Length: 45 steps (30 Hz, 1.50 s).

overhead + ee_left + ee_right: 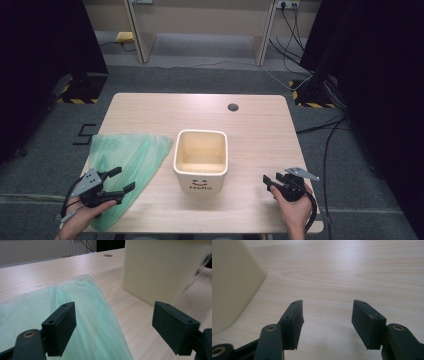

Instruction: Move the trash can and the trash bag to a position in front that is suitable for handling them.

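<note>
A cream square bin (201,159) with a smiley and the word "Hello" on its front stands in the middle of the wooden table (260,125). Left of it lies a flat pale green plastic bag (125,160). My left gripper (122,181) hovers over the bag's near right edge, open and empty; in the left gripper view the bag (82,315) lies under the jaws and the bin (160,270) rises at the right. My right gripper (268,179) is open and empty near the table's front right, over bare wood, with the bin (229,285) at the left of its view.
A small dark grommet hole (233,107) sits near the table's far edge. Cables (320,125) run across the grey floor at the right. Black curtains stand at both sides, with white furniture legs beyond the table.
</note>
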Motion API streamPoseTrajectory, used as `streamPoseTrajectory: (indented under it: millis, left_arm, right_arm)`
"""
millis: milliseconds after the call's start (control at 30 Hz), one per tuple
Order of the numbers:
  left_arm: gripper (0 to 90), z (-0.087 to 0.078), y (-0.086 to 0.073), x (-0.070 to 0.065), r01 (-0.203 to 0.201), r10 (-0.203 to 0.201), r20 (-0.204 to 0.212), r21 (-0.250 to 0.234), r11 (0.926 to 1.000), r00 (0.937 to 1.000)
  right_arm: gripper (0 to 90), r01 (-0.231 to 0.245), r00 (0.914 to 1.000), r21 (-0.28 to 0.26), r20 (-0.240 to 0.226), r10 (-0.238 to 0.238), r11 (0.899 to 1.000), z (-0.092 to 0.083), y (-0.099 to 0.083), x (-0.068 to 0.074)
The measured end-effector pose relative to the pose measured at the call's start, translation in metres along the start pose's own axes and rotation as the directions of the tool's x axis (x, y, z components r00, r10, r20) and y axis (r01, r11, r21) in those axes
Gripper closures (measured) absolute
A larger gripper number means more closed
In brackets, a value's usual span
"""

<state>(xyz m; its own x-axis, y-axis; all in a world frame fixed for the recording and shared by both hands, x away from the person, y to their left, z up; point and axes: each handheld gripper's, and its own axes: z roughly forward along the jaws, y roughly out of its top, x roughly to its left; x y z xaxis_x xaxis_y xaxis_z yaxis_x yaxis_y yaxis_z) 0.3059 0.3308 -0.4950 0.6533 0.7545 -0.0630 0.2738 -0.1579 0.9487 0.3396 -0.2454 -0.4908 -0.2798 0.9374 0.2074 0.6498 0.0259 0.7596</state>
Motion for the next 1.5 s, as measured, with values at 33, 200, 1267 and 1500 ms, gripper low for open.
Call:
streamPoseTrajectory:
  millis: [33, 200, 1267, 1500]
  left_arm:
    - [18.8, 0.001, 0.000, -0.001, -0.004, 0.004, 0.005, 0.001, 1.0000, 1.0000]
    - [18.9, 0.009, 0.008, -0.005, -0.031, 0.030, 0.027, 0.015, 0.9994, 0.9992]
    - [19.9, 0.131, 0.070, -0.071, -0.336, 0.289, 0.315, 0.107, 0.9357, 0.9041]
    - [19.7, 0.147, 0.076, -0.069, -0.316, 0.268, 0.313, 0.112, 0.9423, 0.9110]
  right_arm:
    - [41.3, 0.011, 0.9999, 0.005, -0.001, -0.011, 1.000, 0.001, 0.000, 0.002]
    - [43.0, 0.016, 0.9998, 0.015, -0.008, -0.016, 1.000, 0.006, 0.001, 0.007]
    - [49.1, 0.170, 0.9794, 0.013, -0.113, -0.167, 0.985, 0.041, 0.038, 0.089]
    - [50.8, 0.169, 0.9820, 0.014, -0.089, -0.167, 0.986, 0.042, 0.038, 0.086]
